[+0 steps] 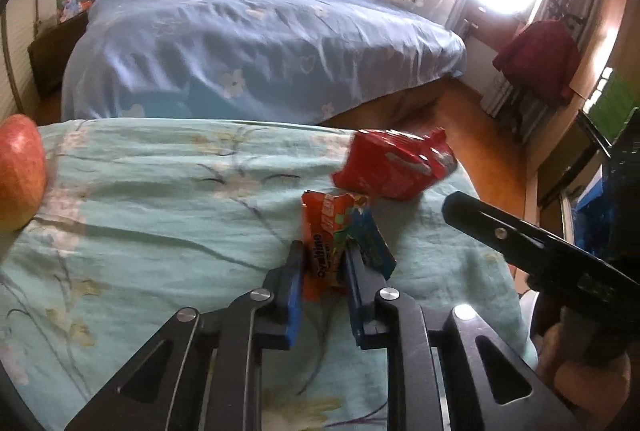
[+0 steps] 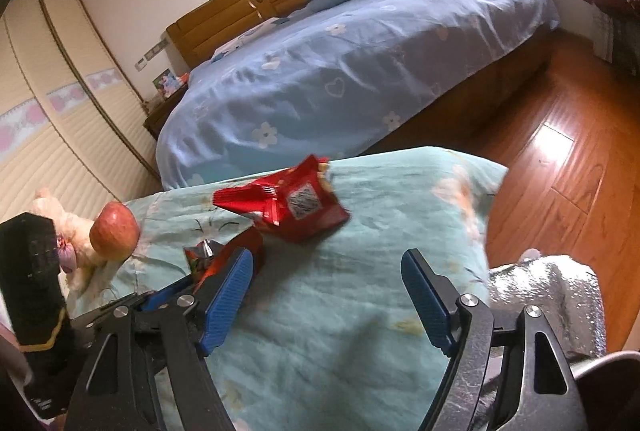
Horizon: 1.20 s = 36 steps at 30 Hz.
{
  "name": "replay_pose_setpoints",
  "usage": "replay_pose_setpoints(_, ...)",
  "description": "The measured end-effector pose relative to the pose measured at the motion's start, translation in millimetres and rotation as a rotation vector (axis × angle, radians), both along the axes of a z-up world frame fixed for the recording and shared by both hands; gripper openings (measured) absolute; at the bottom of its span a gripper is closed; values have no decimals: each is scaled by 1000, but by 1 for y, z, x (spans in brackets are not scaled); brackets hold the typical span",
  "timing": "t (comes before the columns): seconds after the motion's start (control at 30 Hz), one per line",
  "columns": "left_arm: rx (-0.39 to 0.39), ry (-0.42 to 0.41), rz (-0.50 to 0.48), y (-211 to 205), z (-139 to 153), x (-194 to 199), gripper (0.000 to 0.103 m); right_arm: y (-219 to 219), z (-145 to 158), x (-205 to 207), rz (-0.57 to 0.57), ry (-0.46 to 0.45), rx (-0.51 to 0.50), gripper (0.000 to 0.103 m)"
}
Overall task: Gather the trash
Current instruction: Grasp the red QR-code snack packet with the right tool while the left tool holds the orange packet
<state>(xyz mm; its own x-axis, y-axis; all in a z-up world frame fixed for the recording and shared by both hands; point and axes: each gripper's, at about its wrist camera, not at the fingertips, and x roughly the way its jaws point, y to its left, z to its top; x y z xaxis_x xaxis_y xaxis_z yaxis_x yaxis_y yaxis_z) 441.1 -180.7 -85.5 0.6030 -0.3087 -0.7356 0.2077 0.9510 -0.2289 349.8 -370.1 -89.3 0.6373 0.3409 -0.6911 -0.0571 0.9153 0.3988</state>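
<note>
My left gripper (image 1: 323, 251) is shut on an orange Ovaltine wrapper (image 1: 326, 231) with a blue end, just above the green floral quilt (image 1: 160, 199). A crumpled red snack bag (image 1: 394, 163) lies just beyond it on the quilt. In the right wrist view the red bag (image 2: 288, 205) lies ahead of my right gripper (image 2: 328, 263), which is open and empty above the quilt (image 2: 340, 311). The orange wrapper (image 2: 224, 255) and left gripper show at its left finger. The right gripper's finger shows at right in the left wrist view (image 1: 500, 231).
A red apple (image 1: 18, 175) sits at the quilt's left edge, also seen in the right wrist view (image 2: 114, 231). A blue-covered bed (image 1: 260, 43) stands behind. Wooden floor (image 2: 560, 171) lies to the right. A silvery bag (image 2: 548, 299) is at lower right.
</note>
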Motion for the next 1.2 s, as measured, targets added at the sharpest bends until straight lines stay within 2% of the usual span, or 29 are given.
replay_pose_setpoints(0.17, -18, -2, 47, 25, 0, -2, 13, 17, -2, 15, 25, -8, -13, 78)
replay_pose_setpoints(0.4, -26, 3, 53, 30, -2, -1, 12, 33, -5, 30, 42, -6, -74, 75)
replay_pose_setpoints(0.57, -25, 2, 48, 29, -3, 0, 12, 32, -10, 34, 27, 16, -93, 51)
replay_pose_setpoints(0.77, -27, 3, 46, 30, -3, -1, 12, 32, -12, 35, 19, 25, -97, 33)
replay_pose_setpoints(0.83, -29, 3, 47, 31, -2, -2, 12, 31, -12, 34, 22, 28, -88, 33)
replay_pose_setpoints(0.93, -30, 0, 50, 34, -1, -4, 12, 26, -10, 28, 27, 36, -45, 39)
replay_pose_setpoints(1.0, -36, 2, 53, 36, -1, -4, 12, 23, -5, 22, 23, 27, -46, 50)
replay_pose_setpoints(1.07, -40, 4, 53, 38, -1, -4, 12, 22, 5, 17, 21, -4, -48, 72)
replay_pose_setpoints(1.13, -42, 3, 51, 38, 0, -6, 12, 23, 15, 19, 24, -31, -48, 88)
replay_pose_setpoints(1.2, -42, -1, 49, 39, 2, -8, 12, 26, 21, 24, 27, -44, -62, 89)
